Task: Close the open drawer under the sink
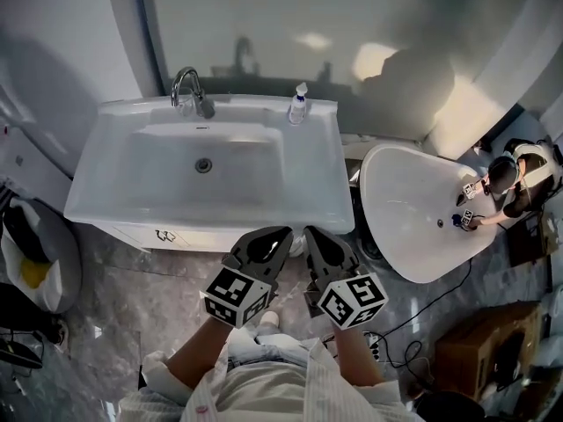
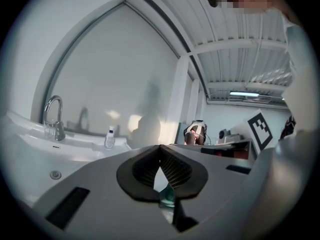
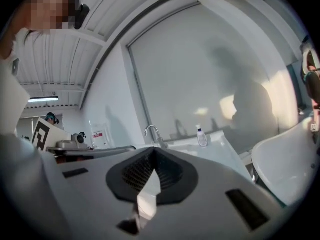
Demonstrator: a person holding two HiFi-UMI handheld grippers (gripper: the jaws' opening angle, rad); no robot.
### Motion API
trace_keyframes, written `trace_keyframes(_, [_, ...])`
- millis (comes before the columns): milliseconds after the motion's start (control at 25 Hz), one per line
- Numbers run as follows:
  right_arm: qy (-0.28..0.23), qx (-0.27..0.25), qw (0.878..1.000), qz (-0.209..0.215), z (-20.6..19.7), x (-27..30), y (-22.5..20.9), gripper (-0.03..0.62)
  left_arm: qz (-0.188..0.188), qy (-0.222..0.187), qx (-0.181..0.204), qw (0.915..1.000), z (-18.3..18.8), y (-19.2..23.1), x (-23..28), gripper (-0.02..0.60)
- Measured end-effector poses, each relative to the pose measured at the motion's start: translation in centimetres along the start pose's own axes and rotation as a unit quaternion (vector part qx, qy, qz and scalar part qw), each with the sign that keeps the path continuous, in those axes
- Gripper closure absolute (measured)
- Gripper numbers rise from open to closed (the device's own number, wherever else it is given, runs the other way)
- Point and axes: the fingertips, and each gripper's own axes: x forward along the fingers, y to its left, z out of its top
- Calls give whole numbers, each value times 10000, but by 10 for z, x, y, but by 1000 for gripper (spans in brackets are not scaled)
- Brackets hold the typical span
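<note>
Drawer (image 1: 167,235): white front shows as a narrow strip just under the sink's (image 1: 97,196) front rim, left of frame centre in the head view. How far it stands out cannot be told from above.

Left gripper (image 1: 266,243): lower centre, just below the sink rim and right of the drawer strip, not touching it. Jaws closed, tips meeting, nothing between them in its own view (image 2: 160,156).

Right gripper (image 1: 318,243): just beside the left one. Jaws likewise together and empty (image 3: 152,158).

Faucet (image 1: 190,90) sits at the sink's far edge, spray bottle (image 1: 298,105) at its far right corner. White tub (image 1: 413,214) at right of frame.
</note>
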Motion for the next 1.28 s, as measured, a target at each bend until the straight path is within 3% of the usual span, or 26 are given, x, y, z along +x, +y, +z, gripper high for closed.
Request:
trace_keyframes(240, [-77, -297, 9986, 438, 36, -15, 37, 585, -159, -338, 192, 9991, 46, -22, -22, 566])
trace_keyframes(400, [-169, -647, 9964, 516, 47, -25, 51, 585, -198, -491, 156, 9985, 64, -29, -37, 566])
trace_keyframes(1280, [20, -711, 9963, 482, 33, -37, 61, 585, -341, -564, 192, 9976, 54, -43, -49, 566])
